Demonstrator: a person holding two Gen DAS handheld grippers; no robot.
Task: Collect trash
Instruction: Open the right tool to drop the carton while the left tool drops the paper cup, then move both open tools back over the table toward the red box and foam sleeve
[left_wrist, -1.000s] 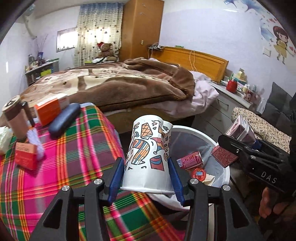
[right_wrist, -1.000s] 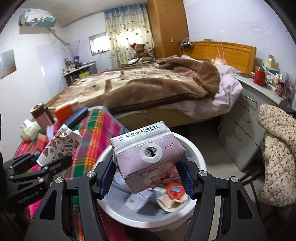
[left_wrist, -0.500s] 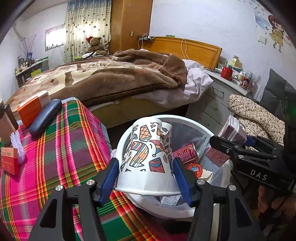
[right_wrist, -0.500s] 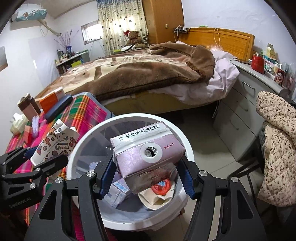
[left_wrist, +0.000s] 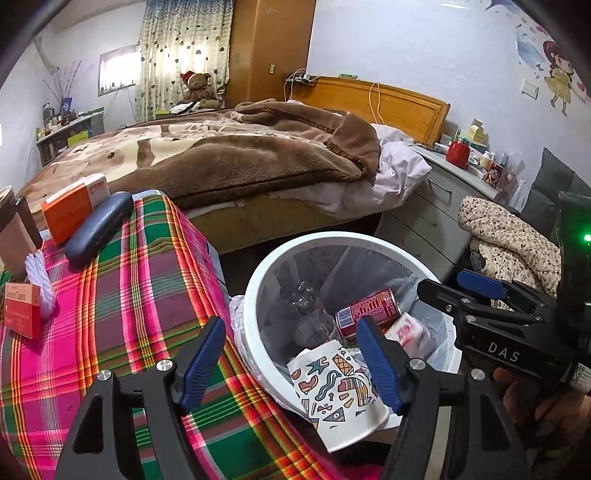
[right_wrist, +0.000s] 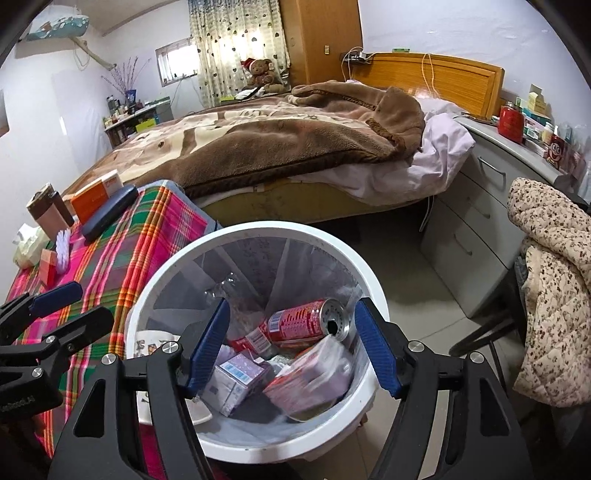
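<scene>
My left gripper (left_wrist: 290, 360) hangs over the near rim of the white trash bin (left_wrist: 258, 280), its jaws opening. The patterned paper cup (left_wrist: 336, 391) lies loose and tilted on the rim below the fingers, clear of the pads. My right gripper (right_wrist: 291, 345) is above the bin (right_wrist: 266, 227) with its jaws opening and nothing between them. A blurred pink milk carton (right_wrist: 314, 380) is in the bin among a red can (right_wrist: 303, 321) and another carton (right_wrist: 236, 376). The cup (right_wrist: 155, 341) shows at the bin's left side.
A plaid-covered table (left_wrist: 122, 314) left of the bin holds an orange box (left_wrist: 70, 210), a dark case (left_wrist: 98, 229) and a small red box (left_wrist: 22, 314). Behind stand a bed (left_wrist: 221, 162) and a grey dresser (right_wrist: 491, 206). A quilted jacket (right_wrist: 554, 280) hangs at right.
Both grippers opened. The paper cup dropped from my left gripper onto the bin's rim, and the milk carton fell from my right gripper into the bin.
</scene>
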